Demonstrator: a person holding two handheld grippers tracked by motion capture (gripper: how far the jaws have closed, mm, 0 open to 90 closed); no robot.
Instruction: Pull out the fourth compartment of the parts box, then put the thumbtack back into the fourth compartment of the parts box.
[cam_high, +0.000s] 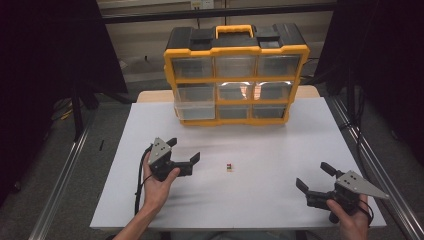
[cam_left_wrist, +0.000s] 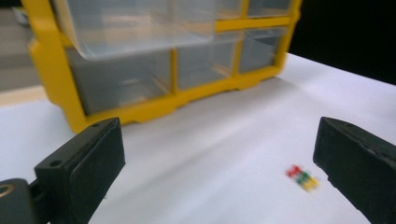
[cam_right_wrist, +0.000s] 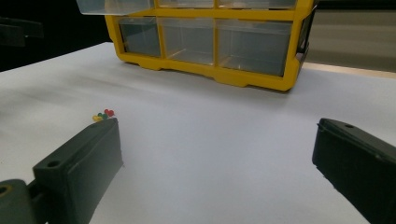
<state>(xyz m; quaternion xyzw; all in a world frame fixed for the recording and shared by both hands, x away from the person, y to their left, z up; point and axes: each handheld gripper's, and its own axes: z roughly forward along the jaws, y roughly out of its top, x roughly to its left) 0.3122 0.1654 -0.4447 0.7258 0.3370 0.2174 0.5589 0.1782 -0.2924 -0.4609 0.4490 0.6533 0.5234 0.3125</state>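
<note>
While a person stands at the near edge of a white bench (cam_high: 280, 150), each hand holds a two-jaw tool low over its surface. In the high view the left tool (cam_high: 186, 150) sits left of the middle, gripped from below by the left hand (cam_high: 157, 187), with its jaws spread apart and pointing to the right, nothing between them. The right tool (cam_high: 312, 176) is near the bench's right front corner, held by the right hand (cam_high: 350, 220); its jaws are also spread wide and released, pointing left toward the middle, and they hold nothing.

Between the two tools, a little nearer the left one, lies a tiny cluster of coloured pieces (cam_high: 229, 167), red, green and yellow, resting on the bare bench and touching neither tool. In the left gripper view the cluster (cam_left_wrist: 302, 177) lies just beside the right-hand jaw, slightly blurred. In the right gripper view the cluster (cam_right_wrist: 103, 115) lies just beyond the tip of the left-hand jaw.

At the far side of the bench stands a yellow and black organiser case (cam_high: 235, 75), upright, with a yellow handle on top and three rows of clear drawers. The left drawer of the middle row (cam_high: 195, 102) is pulled partly out toward the person.
</note>
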